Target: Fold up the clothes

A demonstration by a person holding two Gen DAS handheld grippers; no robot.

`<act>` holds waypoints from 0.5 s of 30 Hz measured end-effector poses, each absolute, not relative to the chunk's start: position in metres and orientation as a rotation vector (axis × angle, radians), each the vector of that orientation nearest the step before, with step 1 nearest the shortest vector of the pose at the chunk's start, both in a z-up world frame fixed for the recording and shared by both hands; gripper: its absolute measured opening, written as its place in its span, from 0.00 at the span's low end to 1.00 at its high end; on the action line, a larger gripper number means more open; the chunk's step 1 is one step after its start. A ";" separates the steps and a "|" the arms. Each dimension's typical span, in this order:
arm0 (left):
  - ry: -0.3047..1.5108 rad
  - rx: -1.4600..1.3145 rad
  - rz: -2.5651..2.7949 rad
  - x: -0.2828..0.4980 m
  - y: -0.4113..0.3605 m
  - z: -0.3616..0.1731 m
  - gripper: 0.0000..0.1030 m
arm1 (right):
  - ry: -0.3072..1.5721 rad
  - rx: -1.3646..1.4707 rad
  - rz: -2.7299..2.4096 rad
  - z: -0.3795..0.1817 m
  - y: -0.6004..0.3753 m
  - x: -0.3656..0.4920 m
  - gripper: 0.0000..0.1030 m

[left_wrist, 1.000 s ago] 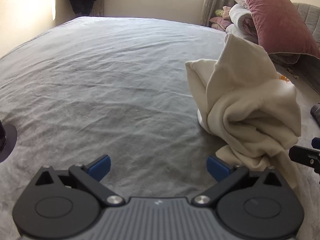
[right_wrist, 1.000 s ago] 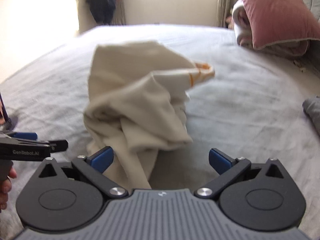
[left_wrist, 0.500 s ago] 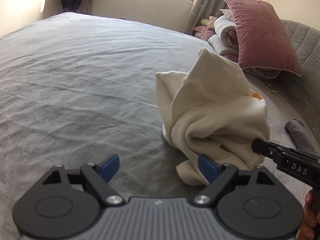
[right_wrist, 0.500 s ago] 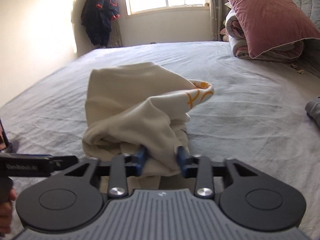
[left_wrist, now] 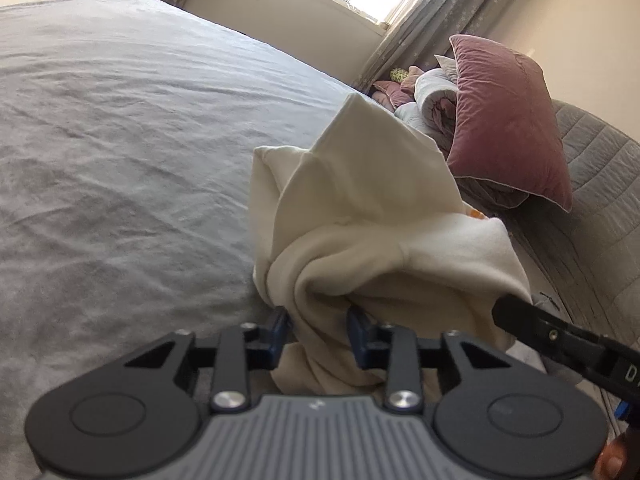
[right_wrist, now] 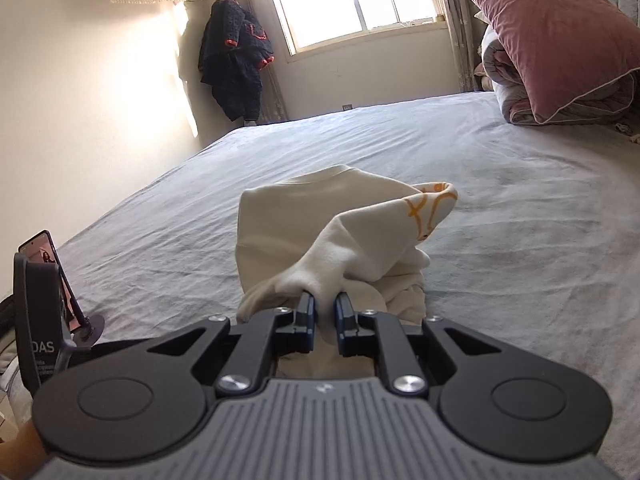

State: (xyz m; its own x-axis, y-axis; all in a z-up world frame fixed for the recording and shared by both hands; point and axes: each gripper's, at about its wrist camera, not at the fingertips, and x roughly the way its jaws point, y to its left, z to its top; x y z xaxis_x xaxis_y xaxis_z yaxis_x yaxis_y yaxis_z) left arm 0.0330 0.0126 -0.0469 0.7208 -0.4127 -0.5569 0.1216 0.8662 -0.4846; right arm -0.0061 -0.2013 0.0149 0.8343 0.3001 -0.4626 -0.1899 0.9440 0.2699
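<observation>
Garment [left_wrist: 372, 216] heaped on bed [left_wrist: 120, 128], dead ahead of both tools. My left gripper [left_wrist: 318, 334] has just closed on its near-left fold; right gripper [right_wrist: 324, 316] on the near-right fold, close alongside.

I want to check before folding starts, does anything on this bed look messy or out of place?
Only the cream garment: it stands bunched in a crumpled heap on the grey bed sheet, not spread flat. The left gripper and right gripper have just closed on folds at its near edge. Nothing looks spilled or damaged.
</observation>
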 end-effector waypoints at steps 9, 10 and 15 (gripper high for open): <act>0.609 -0.288 -0.217 0.019 0.007 -0.030 0.07 | 0.514 0.160 0.235 0.011 -0.196 -0.010 0.17; 0.593 -0.280 -0.208 0.018 0.008 -0.027 0.07 | 0.519 0.159 0.233 0.011 -0.197 -0.010 0.19; 0.511 -0.235 -0.169 0.010 0.017 -0.009 0.07 | 0.546 0.170 0.227 0.009 -0.200 -0.009 0.51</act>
